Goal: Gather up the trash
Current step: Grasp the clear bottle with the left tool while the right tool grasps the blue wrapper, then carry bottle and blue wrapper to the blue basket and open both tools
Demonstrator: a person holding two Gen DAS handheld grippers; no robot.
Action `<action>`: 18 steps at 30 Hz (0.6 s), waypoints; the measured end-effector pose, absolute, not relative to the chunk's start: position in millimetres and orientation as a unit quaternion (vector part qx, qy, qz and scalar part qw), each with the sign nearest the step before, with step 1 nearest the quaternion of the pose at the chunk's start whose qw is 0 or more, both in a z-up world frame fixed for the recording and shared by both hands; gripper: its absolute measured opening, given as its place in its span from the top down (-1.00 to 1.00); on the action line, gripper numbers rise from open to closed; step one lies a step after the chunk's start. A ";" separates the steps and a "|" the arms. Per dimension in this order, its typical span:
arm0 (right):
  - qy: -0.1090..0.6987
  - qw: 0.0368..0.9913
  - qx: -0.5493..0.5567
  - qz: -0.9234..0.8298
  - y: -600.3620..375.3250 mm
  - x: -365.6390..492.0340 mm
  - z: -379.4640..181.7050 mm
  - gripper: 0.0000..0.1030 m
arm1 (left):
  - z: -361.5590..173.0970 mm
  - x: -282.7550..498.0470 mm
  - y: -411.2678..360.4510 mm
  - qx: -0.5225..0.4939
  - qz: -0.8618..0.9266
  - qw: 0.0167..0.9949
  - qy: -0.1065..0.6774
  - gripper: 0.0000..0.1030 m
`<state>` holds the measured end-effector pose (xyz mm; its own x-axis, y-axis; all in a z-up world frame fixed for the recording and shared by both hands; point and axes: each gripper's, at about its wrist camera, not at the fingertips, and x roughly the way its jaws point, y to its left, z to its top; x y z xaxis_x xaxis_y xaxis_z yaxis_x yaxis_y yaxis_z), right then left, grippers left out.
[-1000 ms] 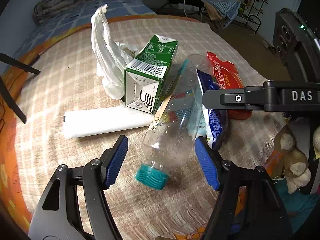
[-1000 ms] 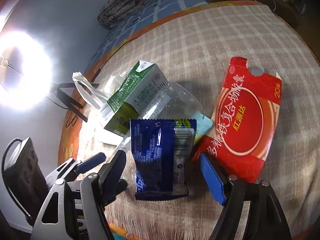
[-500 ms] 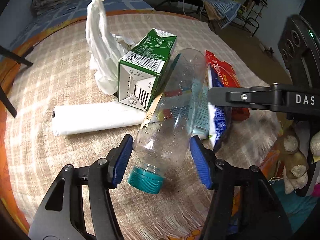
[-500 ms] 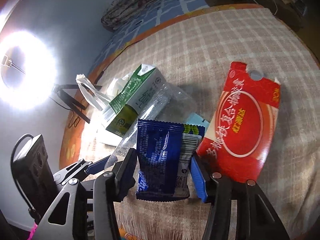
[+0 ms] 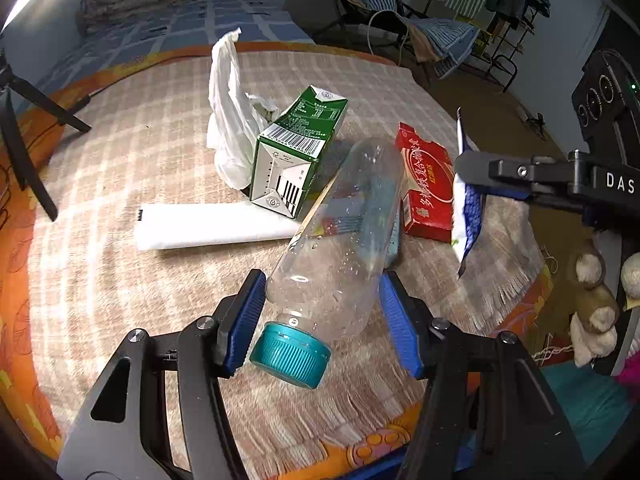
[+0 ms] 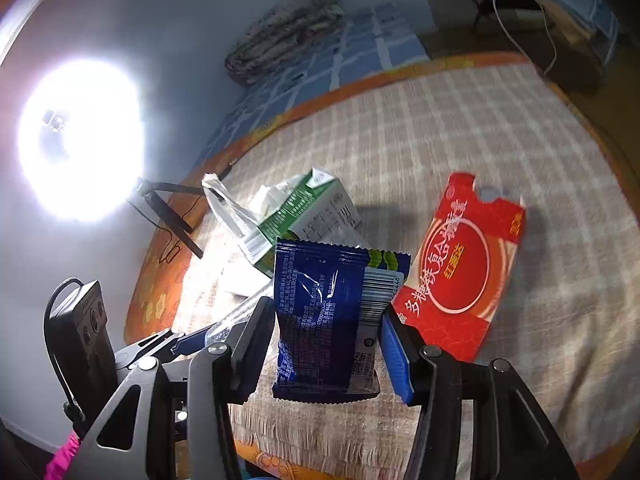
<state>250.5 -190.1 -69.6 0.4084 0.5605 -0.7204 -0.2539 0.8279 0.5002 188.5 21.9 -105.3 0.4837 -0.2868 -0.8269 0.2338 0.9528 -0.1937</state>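
Lifting two pieces clear of the carton (image 5: 298,152): left gripper (image 5: 322,320) pinches bottle (image 5: 340,248), right gripper (image 6: 326,344) pinches wrapper (image 6: 328,312) (keep squeeze gentle, carry level).

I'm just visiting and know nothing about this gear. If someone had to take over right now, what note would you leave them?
Left gripper: shut on the clear bottle, lifted off the table.
Right gripper: shut on the blue wrapper, also raised.
Both jaws have just closed.
Still on the table: green carton, red box, white plastic bag, white paper roll.
No bin in view; drop both, then collect the rest.
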 end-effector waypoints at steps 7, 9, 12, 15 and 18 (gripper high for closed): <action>0.463 0.842 0.117 0.250 -188.8 227.7 -53.5 -0.02 | -85.6 162.5 28.9 -0.013 -0.141 0.872 0.468 -0.16; 0.462 0.843 0.111 0.253 -189.0 222.0 -51.6 -0.01 | -81.5 154.7 29.8 -0.009 -0.140 0.874 0.465 -0.16; 0.458 0.845 0.098 0.259 -189.0 212.5 -48.6 0.13 | -76.9 144.2 30.9 -0.003 -0.135 0.878 0.460 -0.16; 0.456 0.845 0.089 0.264 -189.9 203.7 -46.5 0.13 | -70.8 132.4 37.2 -0.010 -0.130 0.881 0.456 -0.15; 0.453 0.846 0.080 0.268 -188.3 196.5 -45.8 0.14 | -65.1 117.2 44.3 -0.015 -0.126 0.883 0.451 -0.15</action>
<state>196.5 -188.3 -45.8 0.4459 0.5259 -0.7243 -0.3807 0.8438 0.3783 117.2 44.3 -65.1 0.5614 -0.2358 -0.7933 0.2094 0.9678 -0.1395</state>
